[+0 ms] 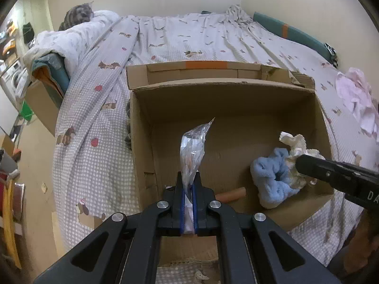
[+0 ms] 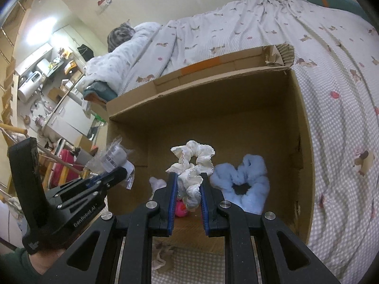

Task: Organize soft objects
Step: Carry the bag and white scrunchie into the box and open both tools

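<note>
Blue-padded, the right gripper (image 2: pixel 188 190) pinches a white scrunchie (image 2: pixel 192 165) over the cardboard box (image 2: pixel 305 127) on the bed (image 2: pixel 343 90). A blue scrunchie (image 2: pixel 246 184) lies just beside it on the box floor. The left gripper (image 1: pixel 188 190) is pressed together on a clear plastic packet (image 1: pixel 193 151), held above the box's middle. To place each well, I would lower it close to the floor before releasing, keeping the packet apart from the scrunchies.

Illumination is dim, warm and diffuse. A bright ceiling glare (image 2: pixel 39 32) appears far left in the right wrist view. The brown cardboard box (image 1: pixel 236 108) interior is shadowed. Fisheye distortion curves the edges; corners vignette black.
</note>
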Motion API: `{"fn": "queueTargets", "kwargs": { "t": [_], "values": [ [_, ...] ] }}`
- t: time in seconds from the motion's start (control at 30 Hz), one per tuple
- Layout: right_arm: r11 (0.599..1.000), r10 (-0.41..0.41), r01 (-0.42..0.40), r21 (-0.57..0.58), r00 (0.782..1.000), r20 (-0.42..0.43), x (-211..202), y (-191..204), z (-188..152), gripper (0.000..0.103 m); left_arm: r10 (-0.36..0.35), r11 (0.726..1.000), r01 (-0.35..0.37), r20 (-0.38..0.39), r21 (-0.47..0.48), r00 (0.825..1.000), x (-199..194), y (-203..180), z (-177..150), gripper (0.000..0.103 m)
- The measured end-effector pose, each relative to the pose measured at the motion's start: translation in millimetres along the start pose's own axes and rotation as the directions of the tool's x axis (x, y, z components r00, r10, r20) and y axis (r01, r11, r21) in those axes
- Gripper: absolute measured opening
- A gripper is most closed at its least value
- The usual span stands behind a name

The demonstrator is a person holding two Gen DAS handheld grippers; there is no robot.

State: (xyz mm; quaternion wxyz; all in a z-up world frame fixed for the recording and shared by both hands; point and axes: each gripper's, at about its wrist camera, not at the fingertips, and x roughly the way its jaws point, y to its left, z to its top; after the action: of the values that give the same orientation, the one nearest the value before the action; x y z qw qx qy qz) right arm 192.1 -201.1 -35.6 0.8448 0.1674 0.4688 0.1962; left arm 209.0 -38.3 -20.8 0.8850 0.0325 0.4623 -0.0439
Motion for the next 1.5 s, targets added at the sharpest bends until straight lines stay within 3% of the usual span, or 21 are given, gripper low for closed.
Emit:
{"fn": "queueTargets", "kwargs": {
  "t": [0.17, 0.43, 0.53, 0.67, 0.8, 0.97, 1.03, 1.07, 1.1, 1.17, 1.27, 1.4, 1.43, 1.5],
  "values": [
    [1.000, -0.006, 0.006, -0.020, 1.000, -0.019, 5.0, 4.2, -0.3, 0.020, 0.019, 0.997, -0.020, 0.012, 0.075, 1.000, 1.2, -10.1, -5.0, 0.005],
    [1.000, -0.017, 0.017, 0.002, 0.999, -0.052, 13.3, -1.4, 1.9, 0.020, 0.008, 0.997, -0.007, -0.010, 0.077, 1.000, 6.4, -15.5, -7.0, 0.005],
    [1.000, -0.029, 0.029, -0.001, 0.998, -0.062, 16.4, -1.0, 3.1, 0.020, 0.035, 0.995, -0.031, -0.035, 0.099, 0.999, 13.1, -18.8, -9.5, 0.005],
    [0.999, -0.039, 0.039, 0.002, 0.996, -0.077, 19.8, -2.5, 1.1, 0.020, 0.022, 0.997, -0.017, -0.067, 0.074, 0.997, 18.5, -16.2, -10.4, 0.006],
    [0.999, -0.046, 0.046, -0.004, 0.995, -0.084, 21.8, -2.3, 0.3, 0.020, 0.029, 0.999, -0.028, -0.071, 0.019, 0.997, 17.3, -7.9, -7.7, 0.013],
    [0.999, -0.046, 0.046, -0.004, 0.996, -0.077, 21.4, -1.4, 1.4, 0.020, 0.023, 1.000, -0.024, -0.036, -0.014, 0.999, 10.4, 0.0, -3.4, 0.013],
    [0.999, -0.043, 0.043, -0.003, 0.997, -0.068, 20.1, -2.2, 2.4, 0.020, 0.019, 0.999, -0.019, -0.016, -0.026, 1.000, 7.1, 4.0, 0.3, 0.018],
    [0.999, -0.040, 0.040, 0.000, 0.997, -0.066, 19.7, -3.3, 2.5, 0.020, 0.020, 0.999, -0.021, -0.005, -0.034, 1.000, 4.7, 4.4, 0.7, 0.031],
    [0.999, -0.036, 0.037, 0.004, 0.997, -0.066, 19.9, -4.1, 2.8, 0.020, 0.023, 0.999, -0.023, 0.001, -0.040, 1.000, 3.4, 5.3, 1.2, 0.055],
    [0.999, -0.034, 0.035, 0.009, 0.997, -0.066, 19.9, -5.5, 2.5, 0.020, 0.000, 0.997, 0.002, 0.029, -0.073, 1.000, -1.6, 8.7, 2.0, 0.068],
    [0.999, -0.031, 0.032, 0.014, 0.998, -0.060, 17.7, -8.1, 1.8, 0.020, -0.008, 0.997, 0.012, 0.057, -0.071, 0.998, -6.1, 7.3, 4.6, 0.078],
    [0.998, -0.018, 0.021, 0.055, 0.998, -0.055, 15.7, -15.0, 3.1, 0.024, -0.015, 0.998, 0.020, 0.079, -0.053, 0.997, -10.6, 4.4, 6.1, 0.079],
    [0.997, -0.013, 0.017, 0.071, 0.998, -0.055, 15.5, -17.6, 3.5, 0.030, -0.016, 0.998, 0.020, 0.081, -0.051, 0.997, -10.8, 3.9, 5.7, 0.079],
    [0.995, -0.004, 0.009, 0.099, 0.999, -0.047, 14.0, -22.5, 4.1, 0.063, -0.005, 0.999, 0.009, 0.086, -0.046, 0.996, -14.0, 0.1, 4.1, 0.079]
  ]
}}
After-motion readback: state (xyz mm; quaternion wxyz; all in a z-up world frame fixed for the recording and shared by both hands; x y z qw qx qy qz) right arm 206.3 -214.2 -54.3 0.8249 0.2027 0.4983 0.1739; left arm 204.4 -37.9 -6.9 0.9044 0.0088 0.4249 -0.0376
